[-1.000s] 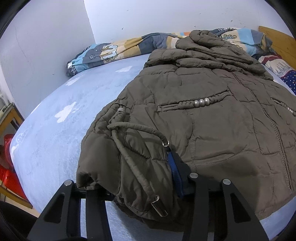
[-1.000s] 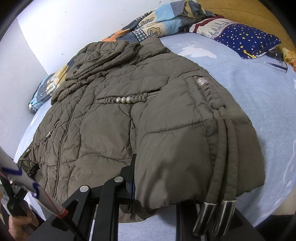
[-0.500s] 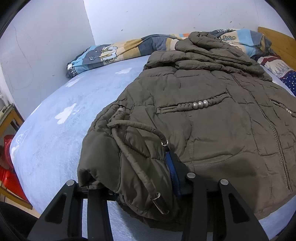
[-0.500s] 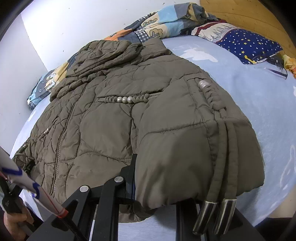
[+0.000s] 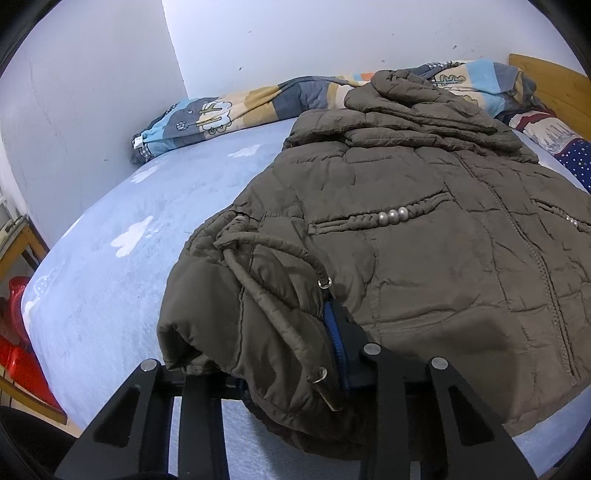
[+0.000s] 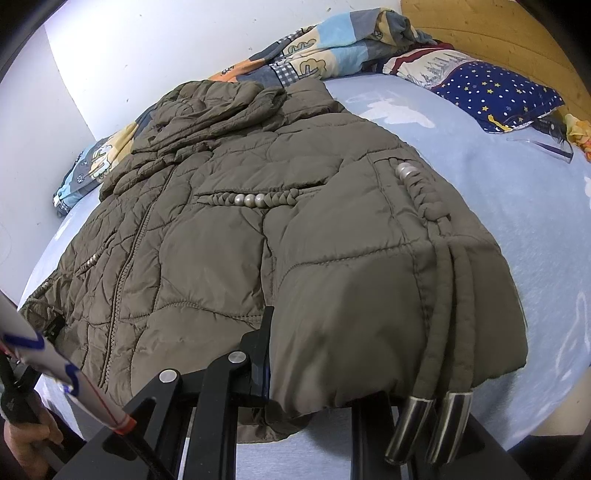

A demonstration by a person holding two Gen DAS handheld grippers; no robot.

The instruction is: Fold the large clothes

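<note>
An olive quilted jacket (image 5: 424,258) (image 6: 240,240) lies front up on a light blue bed sheet (image 5: 110,277), hood toward the wall. My left gripper (image 5: 258,343) has the near hem corner bunched between its fingers; its jaws are closing and the blue pad (image 5: 334,332) presses into the padding. A drawstring cord (image 5: 266,302) runs across that corner. My right gripper (image 6: 321,354) is shut on the opposite hem corner; one finger (image 6: 264,332) shows and the other is hidden under the fabric. Two metal-tipped cords (image 6: 428,424) hang over it.
A patchwork quilt (image 5: 240,110) (image 6: 325,48) is piled along the wall. A star-print pillow (image 6: 491,92) and a clear plastic item (image 6: 546,144) lie by the wooden headboard (image 6: 498,33). A red object (image 5: 14,332) and wooden furniture (image 5: 14,240) stand left of the bed. A person's hand (image 6: 22,443) shows at the lower left.
The left gripper's fingers have drawn closer together, and the jacket corner between them bunches up more. The right gripper keeps its hold, and neither hand has shifted.
</note>
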